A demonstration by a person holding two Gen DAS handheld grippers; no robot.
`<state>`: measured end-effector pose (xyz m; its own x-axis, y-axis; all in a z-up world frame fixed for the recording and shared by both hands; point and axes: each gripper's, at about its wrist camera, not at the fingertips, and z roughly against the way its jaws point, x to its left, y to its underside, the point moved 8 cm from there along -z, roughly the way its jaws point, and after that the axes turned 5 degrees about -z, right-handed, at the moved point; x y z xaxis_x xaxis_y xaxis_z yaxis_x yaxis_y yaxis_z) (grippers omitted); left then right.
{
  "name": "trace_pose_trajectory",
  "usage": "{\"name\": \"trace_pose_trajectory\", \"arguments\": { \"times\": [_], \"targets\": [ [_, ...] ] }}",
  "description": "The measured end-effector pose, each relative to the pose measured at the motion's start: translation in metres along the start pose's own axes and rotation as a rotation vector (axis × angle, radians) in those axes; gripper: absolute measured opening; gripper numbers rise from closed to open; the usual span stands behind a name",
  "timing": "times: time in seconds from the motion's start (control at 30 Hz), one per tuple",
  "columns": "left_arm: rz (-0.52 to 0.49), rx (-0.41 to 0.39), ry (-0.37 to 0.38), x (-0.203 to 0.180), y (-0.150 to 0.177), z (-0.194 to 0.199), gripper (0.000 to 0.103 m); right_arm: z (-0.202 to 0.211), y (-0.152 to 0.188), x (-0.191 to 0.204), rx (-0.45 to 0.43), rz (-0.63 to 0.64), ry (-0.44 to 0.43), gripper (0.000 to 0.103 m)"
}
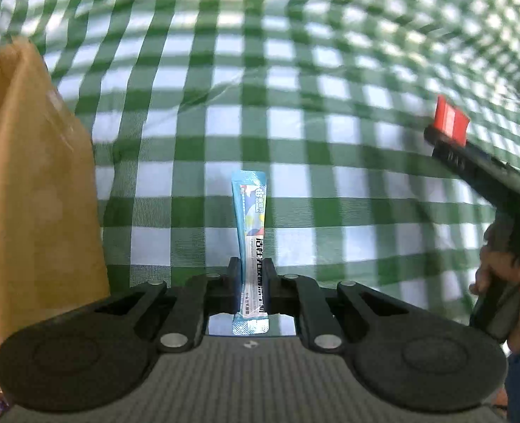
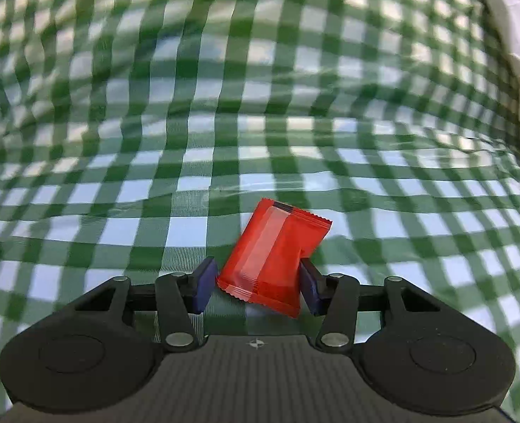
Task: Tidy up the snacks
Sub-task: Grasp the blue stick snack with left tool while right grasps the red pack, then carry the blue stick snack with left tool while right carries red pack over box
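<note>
Blue stick sachet [image 1: 251, 232] pinched upright; red packet [image 2: 272, 257] gripped tilted.

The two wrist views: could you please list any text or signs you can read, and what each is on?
Blue sachet in the left gripper: a logo and a line of large Chinese characters, too blurred to read.
Red packet in the right gripper: no readable text shows.
Cardboard box: no text shows.
</note>
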<state>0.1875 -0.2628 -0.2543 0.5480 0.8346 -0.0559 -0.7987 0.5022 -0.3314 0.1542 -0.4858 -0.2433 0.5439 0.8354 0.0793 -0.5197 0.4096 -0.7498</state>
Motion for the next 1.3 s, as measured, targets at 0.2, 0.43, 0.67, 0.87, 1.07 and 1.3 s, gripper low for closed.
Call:
{"name": "trace_pose_trajectory", "arguments": {
  "times": [0.2, 0.43, 0.67, 0.87, 1.07, 1.3],
  "targets": [
    [-0.069, -0.125, 0.086, -0.014, 0.023, 0.088, 0.012, 0.104, 0.0, -0.006, -0.088, -0.083, -0.022, 0.052],
    [-0.104, -0.245, 0.088, 0.004, 0.081, 0.191, 0.012, 0.251, 0.022, 0.041, -0.195, -0.095, -0.141, 0.052],
    [-0.065, -0.295, 0.022, 0.07, 0.153, 0.266, 0.012, 0.369, 0.063, 0.129, -0.171, -0.043, -0.333, 0.052],
    [-0.004, -0.329, -0.026, 0.128, 0.216, 0.304, 0.012, 0.436, 0.104, 0.206, -0.103, 0.032, -0.491, 0.053],
    [0.043, -0.382, -0.036, 0.164, 0.272, 0.333, 0.012, 0.487, 0.139, 0.257, -0.107, 0.146, -0.542, 0.053],
    [0.091, -0.429, 0.005, 0.178, 0.308, 0.351, 0.012, 0.519, 0.152, 0.274, -0.152, 0.219, -0.525, 0.053]
  ]
}}
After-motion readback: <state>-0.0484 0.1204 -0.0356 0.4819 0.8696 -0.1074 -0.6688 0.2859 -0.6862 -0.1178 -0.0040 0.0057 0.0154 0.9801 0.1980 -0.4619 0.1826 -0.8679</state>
